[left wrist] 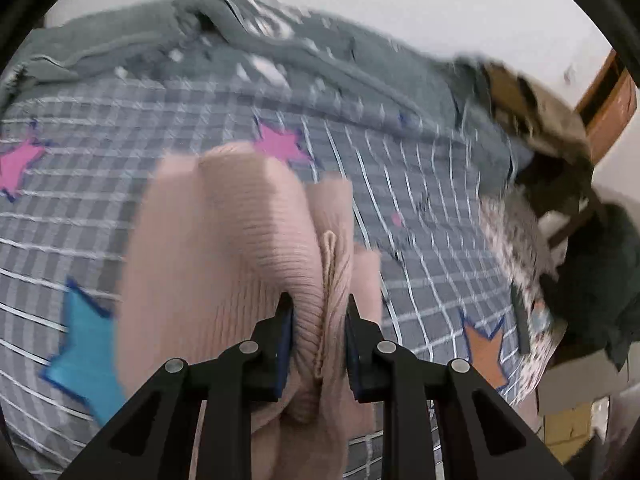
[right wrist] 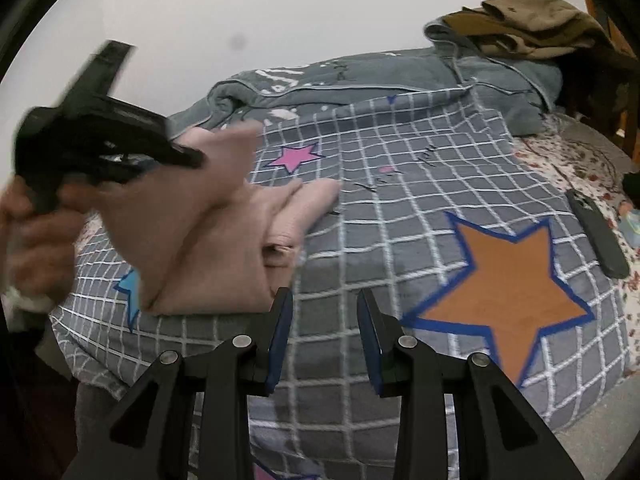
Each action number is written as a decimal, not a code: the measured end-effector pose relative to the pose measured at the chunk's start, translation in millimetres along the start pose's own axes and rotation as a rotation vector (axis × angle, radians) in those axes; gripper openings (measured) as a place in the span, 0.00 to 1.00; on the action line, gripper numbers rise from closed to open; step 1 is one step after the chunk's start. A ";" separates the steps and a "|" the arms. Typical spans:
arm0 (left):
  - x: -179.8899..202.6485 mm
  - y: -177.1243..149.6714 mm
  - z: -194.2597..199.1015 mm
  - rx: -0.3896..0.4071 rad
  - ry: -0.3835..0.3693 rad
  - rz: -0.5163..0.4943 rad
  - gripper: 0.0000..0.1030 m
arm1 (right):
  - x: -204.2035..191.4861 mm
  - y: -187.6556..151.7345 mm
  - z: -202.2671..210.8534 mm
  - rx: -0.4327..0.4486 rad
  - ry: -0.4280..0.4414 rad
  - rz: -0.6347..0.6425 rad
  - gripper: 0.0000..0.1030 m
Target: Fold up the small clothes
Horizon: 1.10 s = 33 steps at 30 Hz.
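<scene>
Pink knit caught in the left gripper (left wrist: 318,308) above the bed

Ribbed pink garment (left wrist: 240,240) is bunched between its narrowed jaws, likely lifted to fold over; right gripper (right wrist: 324,300) hangs parted, holding nothing, above the checked star blanket (right wrist: 400,208), grey quilt (right wrist: 400,76) piled beyond.

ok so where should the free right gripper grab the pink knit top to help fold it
Take the loose sleeve end lying flat on the grid blanket, coming from the right. The left gripper already pinches a bunched fold of the pink knit top, lifting that side; the right gripper is open.
</scene>
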State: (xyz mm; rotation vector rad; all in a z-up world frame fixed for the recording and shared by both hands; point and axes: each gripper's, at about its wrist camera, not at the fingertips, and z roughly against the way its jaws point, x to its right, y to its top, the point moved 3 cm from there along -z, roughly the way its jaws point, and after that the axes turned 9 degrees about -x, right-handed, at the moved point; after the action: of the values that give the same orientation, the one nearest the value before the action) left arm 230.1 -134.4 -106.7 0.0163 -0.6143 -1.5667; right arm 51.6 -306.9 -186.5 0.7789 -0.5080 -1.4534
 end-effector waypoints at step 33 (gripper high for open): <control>-147.5 -14.2 48.1 0.105 -0.046 0.072 0.69 | -55.1 52.3 -56.0 0.109 0.213 -0.029 0.08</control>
State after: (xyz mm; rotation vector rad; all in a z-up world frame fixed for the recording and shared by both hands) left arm 215.5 19.8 -123.3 0.0376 -0.7253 -1.4678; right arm 123.5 -246.5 -177.3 1.0196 -0.4165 -1.3589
